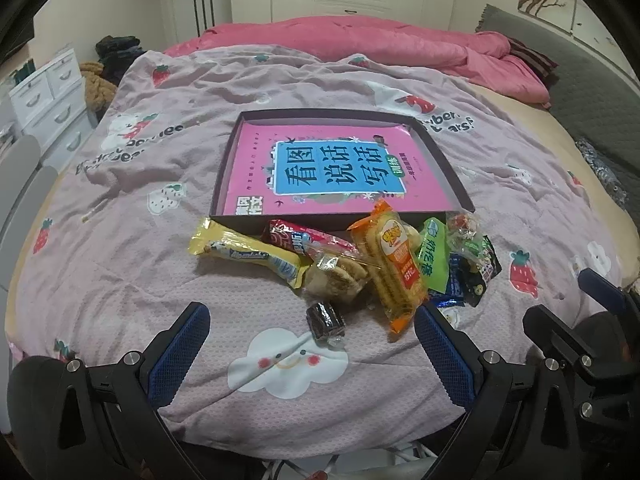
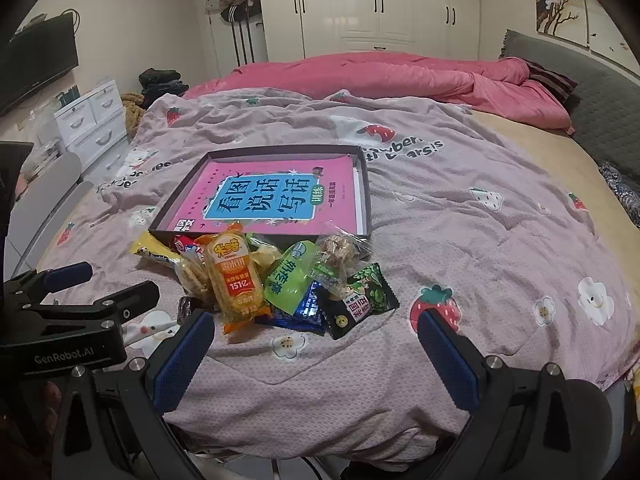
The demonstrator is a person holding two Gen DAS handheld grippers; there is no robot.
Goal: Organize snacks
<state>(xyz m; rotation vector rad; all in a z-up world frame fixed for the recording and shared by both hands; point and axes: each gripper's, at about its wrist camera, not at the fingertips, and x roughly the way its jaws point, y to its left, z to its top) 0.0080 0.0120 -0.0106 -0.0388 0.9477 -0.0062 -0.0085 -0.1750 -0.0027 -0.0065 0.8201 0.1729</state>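
Note:
A pile of wrapped snacks lies on the bed against the near wall of a shallow dark box (image 1: 460,184) (image 2: 366,196) that holds a pink book (image 1: 340,172) (image 2: 272,200). The pile includes a yellow bar (image 1: 248,254), an orange cracker pack (image 1: 396,264) (image 2: 236,280), a green pouch (image 1: 432,256) (image 2: 290,280), a black-green pack (image 2: 358,300) and a small dark brownie (image 1: 325,320). My left gripper (image 1: 310,324) is open, just short of the brownie. My right gripper (image 2: 316,330) is open, near the pile's front edge.
The bed carries a pink-grey strawberry blanket (image 1: 160,260) and a pink duvet (image 1: 360,40) at the back. White drawers (image 1: 48,96) stand to the left, wardrobes behind. The other gripper shows at the right in the left wrist view (image 1: 580,340) and at the left in the right wrist view (image 2: 80,312).

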